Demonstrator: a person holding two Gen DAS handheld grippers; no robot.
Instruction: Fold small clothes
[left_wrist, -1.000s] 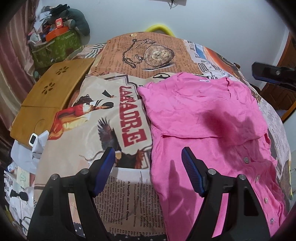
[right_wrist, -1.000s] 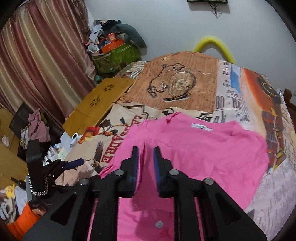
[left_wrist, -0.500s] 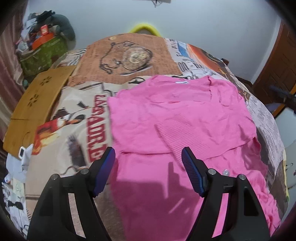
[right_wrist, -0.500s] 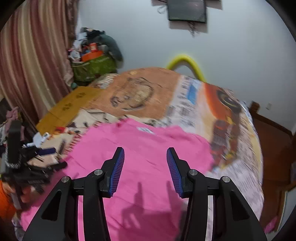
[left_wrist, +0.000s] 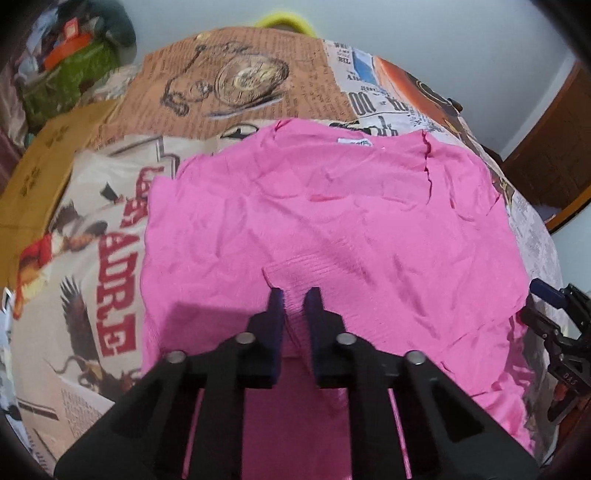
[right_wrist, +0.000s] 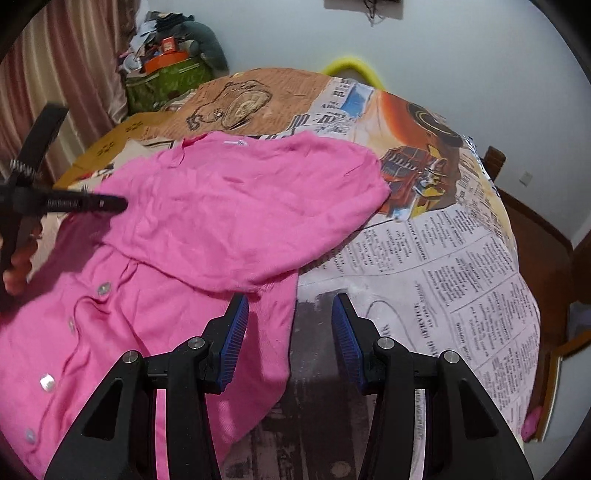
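A pink buttoned garment lies spread on a bed with a printed newspaper-style cover, its upper part folded over. My left gripper is shut on the garment's ribbed cuff, which lies on the folded fabric. In the right wrist view the garment fills the left half, with its buttons showing. My right gripper is open and empty, above the garment's right edge and the bed cover. The left gripper shows there from the side, low over the fabric.
A wooden lap tray lies at the bed's left edge. A cluttered green bag and curtains stand at the far left. A wooden chair is on the right. A yellow hoop is behind the bed.
My left gripper moved forward over the garment and closed on the ribbed cuff. My right gripper opened, let go of the fabric and dropped back to the garment's right edge.
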